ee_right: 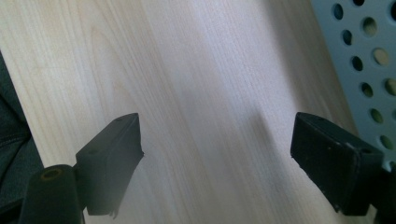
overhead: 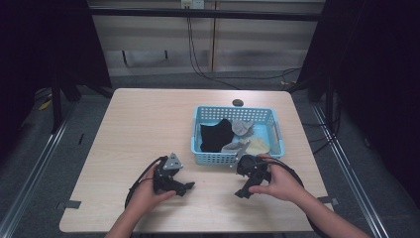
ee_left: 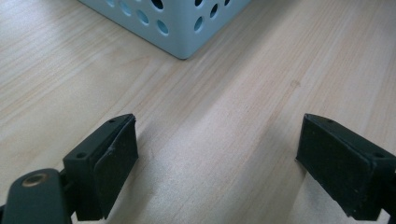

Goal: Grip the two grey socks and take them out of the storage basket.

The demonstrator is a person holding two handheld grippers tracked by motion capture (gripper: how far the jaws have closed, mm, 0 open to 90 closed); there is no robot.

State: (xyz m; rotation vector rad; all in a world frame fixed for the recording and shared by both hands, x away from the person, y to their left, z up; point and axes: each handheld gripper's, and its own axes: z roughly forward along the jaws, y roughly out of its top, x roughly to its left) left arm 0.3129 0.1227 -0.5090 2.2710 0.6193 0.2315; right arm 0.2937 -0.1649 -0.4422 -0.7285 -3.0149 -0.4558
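Observation:
A light blue perforated basket [overhead: 275,130] stands right of the table's centre. Inside lie a black cloth [overhead: 216,135], a grey cloth [overhead: 242,127] and a cream cloth [overhead: 257,145]. My left gripper [overhead: 188,187] rests low on the table in front of the basket's left corner [ee_left: 184,44], open, with bare wood between its jaws [ee_left: 215,158]. My right gripper [overhead: 242,192] sits just in front of the basket's near wall [ee_right: 369,56], also open over bare wood [ee_right: 210,154]. A hand holds each one.
The light wooden table [overhead: 143,124] has free room on its left half and along the back. A dark round hole [overhead: 237,102] sits behind the basket. Cables run along the floor beyond the table. Dark fabric [ee_right: 11,135] shows at the table edge.

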